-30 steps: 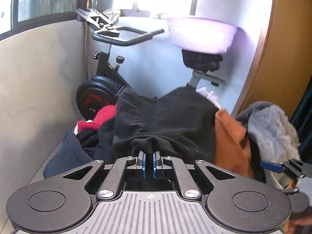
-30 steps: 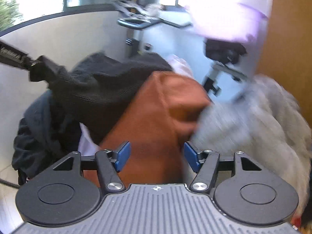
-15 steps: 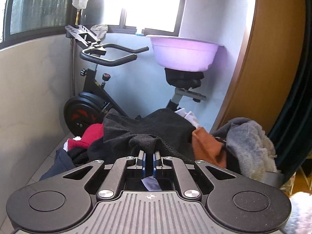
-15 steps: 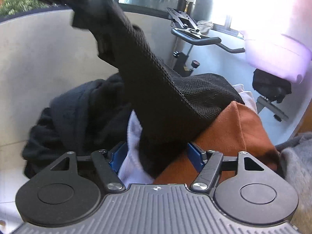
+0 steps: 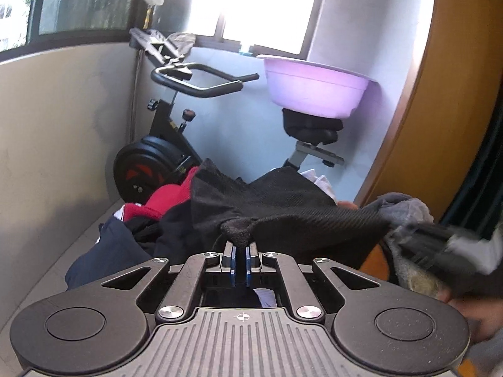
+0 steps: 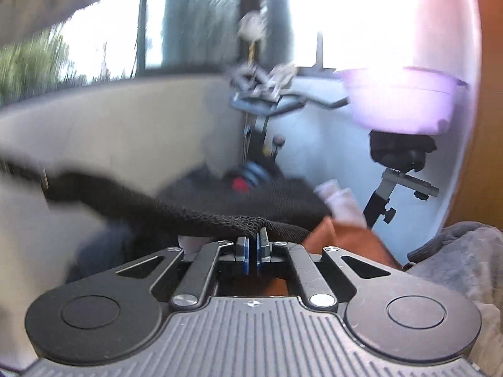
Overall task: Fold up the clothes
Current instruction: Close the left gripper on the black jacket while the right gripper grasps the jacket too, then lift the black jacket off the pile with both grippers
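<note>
A black knit garment (image 5: 283, 210) stretches over a heap of clothes. My left gripper (image 5: 240, 253) is shut on a bunched edge of it. In the right wrist view the same black garment (image 6: 220, 210) runs from the far left to my right gripper (image 6: 253, 245), which is shut on its edge. Under it lie a red piece (image 5: 166, 198), a dark navy piece (image 5: 110, 251), an orange piece (image 6: 345, 238) and a grey fleece (image 6: 456, 257). The right gripper shows as a blur (image 5: 440, 245) at the right of the left wrist view.
An exercise bike (image 5: 176, 144) stands behind the heap with a purple basin (image 5: 314, 88) on its saddle. A grey wall (image 5: 63, 125) runs along the left, a wooden panel (image 5: 440, 110) along the right. A hand (image 5: 471, 314) shows at the lower right.
My right gripper went from open to shut on the black garment's edge and rose. The left gripper kept its hold and lifted, so the garment now hangs stretched between both.
</note>
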Available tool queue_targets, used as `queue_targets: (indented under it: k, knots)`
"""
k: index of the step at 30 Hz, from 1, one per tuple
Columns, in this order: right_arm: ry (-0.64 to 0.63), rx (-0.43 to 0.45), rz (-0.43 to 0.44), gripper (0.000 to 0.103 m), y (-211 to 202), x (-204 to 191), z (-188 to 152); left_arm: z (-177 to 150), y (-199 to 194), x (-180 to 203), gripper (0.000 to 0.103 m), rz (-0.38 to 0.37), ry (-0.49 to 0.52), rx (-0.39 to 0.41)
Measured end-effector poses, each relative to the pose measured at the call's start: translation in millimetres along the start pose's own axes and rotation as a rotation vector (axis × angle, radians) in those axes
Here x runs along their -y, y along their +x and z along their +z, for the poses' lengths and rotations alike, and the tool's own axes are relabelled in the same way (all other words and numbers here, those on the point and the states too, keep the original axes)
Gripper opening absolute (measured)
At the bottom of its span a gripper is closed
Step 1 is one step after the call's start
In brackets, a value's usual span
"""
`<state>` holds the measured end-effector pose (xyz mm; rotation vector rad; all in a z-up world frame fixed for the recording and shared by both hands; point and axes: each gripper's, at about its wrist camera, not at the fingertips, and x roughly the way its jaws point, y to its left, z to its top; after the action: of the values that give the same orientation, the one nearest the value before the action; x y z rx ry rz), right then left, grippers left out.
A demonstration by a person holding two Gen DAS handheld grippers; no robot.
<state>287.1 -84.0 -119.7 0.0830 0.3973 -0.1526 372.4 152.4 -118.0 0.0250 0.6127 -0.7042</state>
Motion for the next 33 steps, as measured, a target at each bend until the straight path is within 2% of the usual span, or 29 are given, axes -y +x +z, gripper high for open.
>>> queue_targets:
  k: [5,9,11,13,14,17,19,20,21,22,25,28,30,31,32,33]
  knots:
    - [0.093,0.103,-0.008,0.004,-43.6,18.1,26.7,13.0,-12.9,19.0,0.005,-0.098,0.015,0.068]
    - [0.161,0.228,-0.018,0.004,-78.3,36.1,55.8,23.8,-22.9,44.4,0.005,-0.192,0.062,0.119]
    - [0.178,0.284,-0.010,0.004,-90.1,43.5,66.2,23.0,-18.8,53.5,0.005,-0.214,0.067,0.119]
    - [0.137,0.291,-0.013,0.004,-92.1,45.6,68.9,17.6,-8.7,57.7,0.006,-0.213,0.058,0.097]
    - [0.109,0.277,-0.021,0.004,-90.3,45.4,67.6,13.2,-0.3,58.0,0.006,-0.205,0.045,0.071]
    - [0.109,0.134,-0.035,0.006,-63.3,54.7,47.0,-4.2,27.1,52.5,0.006,-0.172,0.008,-0.007]
    - [0.101,0.022,-0.068,0.014,-42.3,59.4,26.6,-14.0,40.8,46.3,0.006,-0.133,-0.013,-0.043]
    - [0.087,-0.029,-0.092,0.036,-34.5,59.8,15.7,-16.9,44.8,41.9,0.006,-0.111,-0.024,-0.054]
    - [0.073,-0.079,-0.120,0.063,-27.1,60.2,4.7,-18.9,47.9,37.4,0.006,-0.088,-0.032,-0.061]
    - [0.059,-0.129,-0.147,0.070,-19.8,60.5,-6.3,-20.1,50.1,32.7,0.006,-0.067,-0.037,-0.064]
    - [0.077,-0.235,-0.122,0.071,-12.6,62.5,-36.0,-21.4,57.1,18.0,0.006,-0.006,-0.047,-0.069]
    - [0.097,-0.289,-0.099,0.073,-12.0,61.6,-49.8,-14.0,62.4,-2.2,0.006,0.054,-0.066,-0.064]
    - [0.097,-0.311,-0.064,0.078,-10.9,59.2,-53.5,-13.8,67.2,-2.3,0.006,0.044,-0.068,-0.078]
    - [0.093,-0.322,-0.047,0.078,-10.2,57.5,-55.1,-14.4,69.9,-0.3,0.011,0.030,-0.067,-0.088]
    - [0.088,-0.333,-0.046,0.078,-9.7,55.5,-56.7,-15.0,72.5,1.8,0.021,0.017,-0.065,-0.098]
    - [0.084,-0.348,-0.057,0.078,-7.9,55.9,-58.7,-15.6,75.2,3.8,0.048,0.004,-0.063,-0.108]
